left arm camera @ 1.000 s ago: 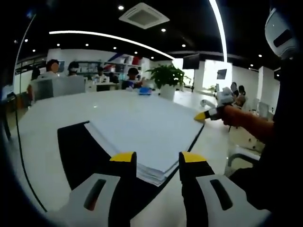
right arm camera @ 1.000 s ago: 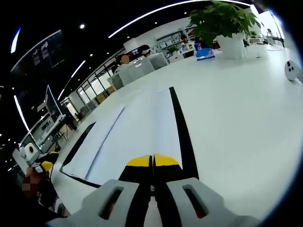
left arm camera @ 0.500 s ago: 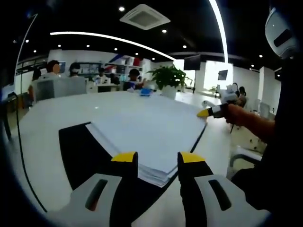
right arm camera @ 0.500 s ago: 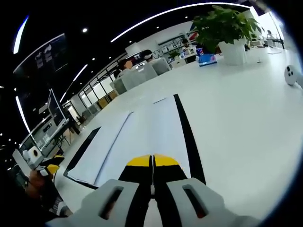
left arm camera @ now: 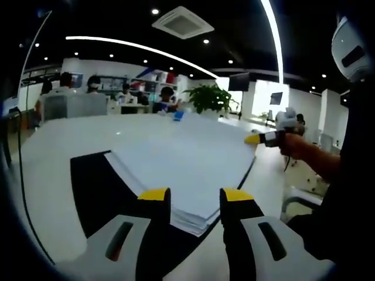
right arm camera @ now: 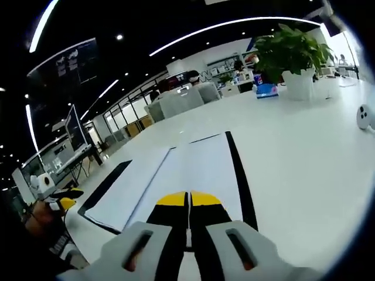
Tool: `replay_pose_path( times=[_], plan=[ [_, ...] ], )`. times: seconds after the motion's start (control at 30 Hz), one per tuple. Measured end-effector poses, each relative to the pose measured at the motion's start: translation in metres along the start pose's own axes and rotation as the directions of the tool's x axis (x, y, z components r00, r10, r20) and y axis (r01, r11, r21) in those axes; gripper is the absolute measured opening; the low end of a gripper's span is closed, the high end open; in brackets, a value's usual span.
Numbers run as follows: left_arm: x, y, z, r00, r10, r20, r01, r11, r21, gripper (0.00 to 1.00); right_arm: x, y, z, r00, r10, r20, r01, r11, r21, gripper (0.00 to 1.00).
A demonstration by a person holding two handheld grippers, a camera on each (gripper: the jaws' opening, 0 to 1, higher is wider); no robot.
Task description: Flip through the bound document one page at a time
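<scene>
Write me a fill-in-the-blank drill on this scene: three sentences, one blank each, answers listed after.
1. The left gripper has its fingers ____, one on each side of the near corner of the page stack.
2. The right gripper has its fingers ____, with a thin white sheet running out from between the tips.
3. The document's cover, lying flat under the pages, is ____ in colour.

Missing words: open; shut; black
</scene>
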State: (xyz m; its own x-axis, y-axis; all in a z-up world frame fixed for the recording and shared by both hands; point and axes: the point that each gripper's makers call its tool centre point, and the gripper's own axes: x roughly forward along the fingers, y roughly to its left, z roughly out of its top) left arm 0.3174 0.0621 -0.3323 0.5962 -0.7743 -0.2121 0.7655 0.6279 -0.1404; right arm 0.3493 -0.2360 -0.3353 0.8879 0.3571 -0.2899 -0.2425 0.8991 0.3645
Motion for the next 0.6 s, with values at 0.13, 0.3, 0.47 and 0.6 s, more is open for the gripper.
replay_pose_path(
  times=[0.13,0.3,0.47,0.6],
  plan=[
    [-0.001,-0.001,0.000,1.000,-0.003,-0.005,0.003,1.000,0.005,0.36,-0.001,-0.001,0.004,1.000,0.005,0.023,-0.005,1.000,-0.004,0.01],
    [-0.002,0.000,-0.003,1.000,-0.001,-0.017,0.001,1.000,0.005,0.35,-0.002,-0.003,0.008,0.999,0.001,0.041,-0.002,1.000,0.029,0.01],
    [-0.005,-0.003,-0.002,1.000,0.005,-0.011,-0.005,1.000,0.000,0.35,-0.001,-0.001,0.010,0.999,0.008,0.048,-0.009,0.999,0.031,0.01],
    [-0.005,0.000,-0.005,0.999,0.027,-0.021,-0.027,1.000,-0.006,0.38,-0.001,0.008,0.016,0.998,0.030,0.056,-0.031,0.999,0.011,0.01]
  ],
)
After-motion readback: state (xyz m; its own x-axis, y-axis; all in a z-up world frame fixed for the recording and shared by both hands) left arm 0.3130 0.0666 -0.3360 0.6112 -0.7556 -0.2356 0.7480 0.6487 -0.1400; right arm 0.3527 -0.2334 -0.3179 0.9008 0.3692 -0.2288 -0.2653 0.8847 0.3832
